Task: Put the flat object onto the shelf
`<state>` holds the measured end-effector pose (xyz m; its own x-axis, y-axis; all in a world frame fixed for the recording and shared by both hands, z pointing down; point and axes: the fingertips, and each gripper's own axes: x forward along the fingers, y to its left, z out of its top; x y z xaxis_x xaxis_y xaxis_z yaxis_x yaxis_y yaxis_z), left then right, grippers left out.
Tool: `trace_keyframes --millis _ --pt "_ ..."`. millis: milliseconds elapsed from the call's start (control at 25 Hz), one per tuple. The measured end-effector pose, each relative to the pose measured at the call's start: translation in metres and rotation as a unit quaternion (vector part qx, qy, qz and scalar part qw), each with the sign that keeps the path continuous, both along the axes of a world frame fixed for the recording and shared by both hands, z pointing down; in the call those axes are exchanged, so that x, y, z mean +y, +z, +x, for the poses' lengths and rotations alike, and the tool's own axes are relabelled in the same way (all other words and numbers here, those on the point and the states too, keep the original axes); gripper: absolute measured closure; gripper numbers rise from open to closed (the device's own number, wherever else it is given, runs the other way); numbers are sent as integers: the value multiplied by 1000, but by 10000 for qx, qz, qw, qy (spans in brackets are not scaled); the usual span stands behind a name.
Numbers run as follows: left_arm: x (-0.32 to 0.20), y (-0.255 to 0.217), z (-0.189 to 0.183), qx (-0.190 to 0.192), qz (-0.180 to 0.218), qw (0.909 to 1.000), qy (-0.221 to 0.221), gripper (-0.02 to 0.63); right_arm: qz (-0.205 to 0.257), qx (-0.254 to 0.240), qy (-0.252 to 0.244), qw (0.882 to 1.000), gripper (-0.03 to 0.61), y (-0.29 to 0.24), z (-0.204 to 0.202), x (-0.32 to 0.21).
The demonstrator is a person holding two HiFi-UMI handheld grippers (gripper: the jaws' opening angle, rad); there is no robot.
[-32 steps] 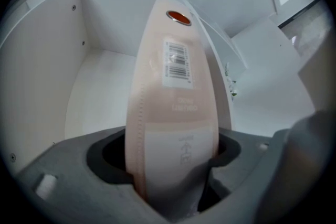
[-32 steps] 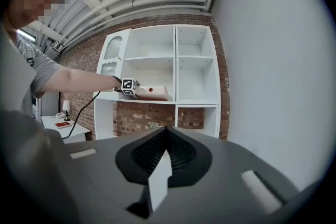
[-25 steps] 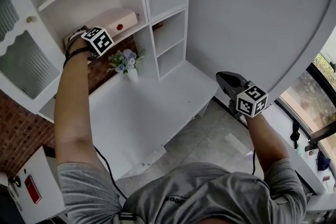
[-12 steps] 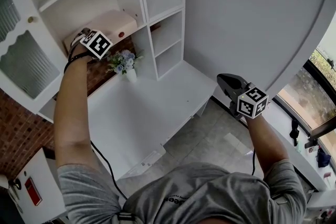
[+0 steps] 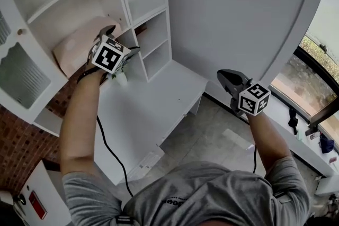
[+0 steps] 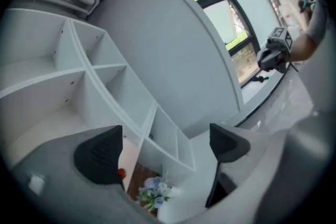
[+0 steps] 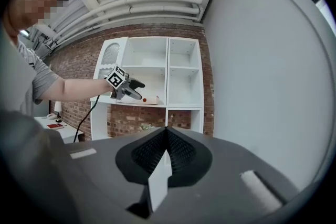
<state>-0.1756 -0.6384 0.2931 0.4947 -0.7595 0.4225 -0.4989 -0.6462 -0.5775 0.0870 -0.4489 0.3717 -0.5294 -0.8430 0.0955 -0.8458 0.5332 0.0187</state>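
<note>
The flat object (image 5: 78,45), a pale pinkish box with a red dot, lies on a middle board of the white shelf unit (image 5: 139,21). The right gripper view shows it there too (image 7: 149,99), and a sliver of it (image 6: 129,157) shows beside one jaw in the left gripper view. My left gripper (image 5: 121,41) hangs just in front of that board, clear of the box. Its jaws stand wide and are closing, with nothing between them (image 6: 165,141). My right gripper (image 5: 224,78) is held in the air at the right, shut and empty (image 7: 166,139).
A small vase of flowers (image 6: 155,191) stands on the white desk surface (image 5: 153,106) under the shelf. A tall curved white wall (image 5: 238,8) rises right of the shelf unit. Brick wall (image 5: 18,140) lies behind, with windows (image 5: 312,66) at the far right.
My left gripper has drawn back from the shelf toward me, leaving the flat box lying on the board. The right gripper has barely moved.
</note>
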Motion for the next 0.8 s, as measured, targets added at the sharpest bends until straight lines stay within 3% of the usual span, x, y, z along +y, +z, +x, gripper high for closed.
trace_keyframes --millis 160,320,480,800 --pt "49 10 83 613 -90 9947 825 156 72 -57 355 9993 574 -5 39 34" --pt "96 30 156 1257 -429 9787 1563 248 102 -101 713 9974 574 -7 81 67" --pt "153 58 236 1790 -988 9528 2246 310 103 -141 1237 9922 574 -7 138 119" --pt "292 106 373 2402 -1867 8928 3322 463 -4 -287 2301 9727 574 8 249 253"
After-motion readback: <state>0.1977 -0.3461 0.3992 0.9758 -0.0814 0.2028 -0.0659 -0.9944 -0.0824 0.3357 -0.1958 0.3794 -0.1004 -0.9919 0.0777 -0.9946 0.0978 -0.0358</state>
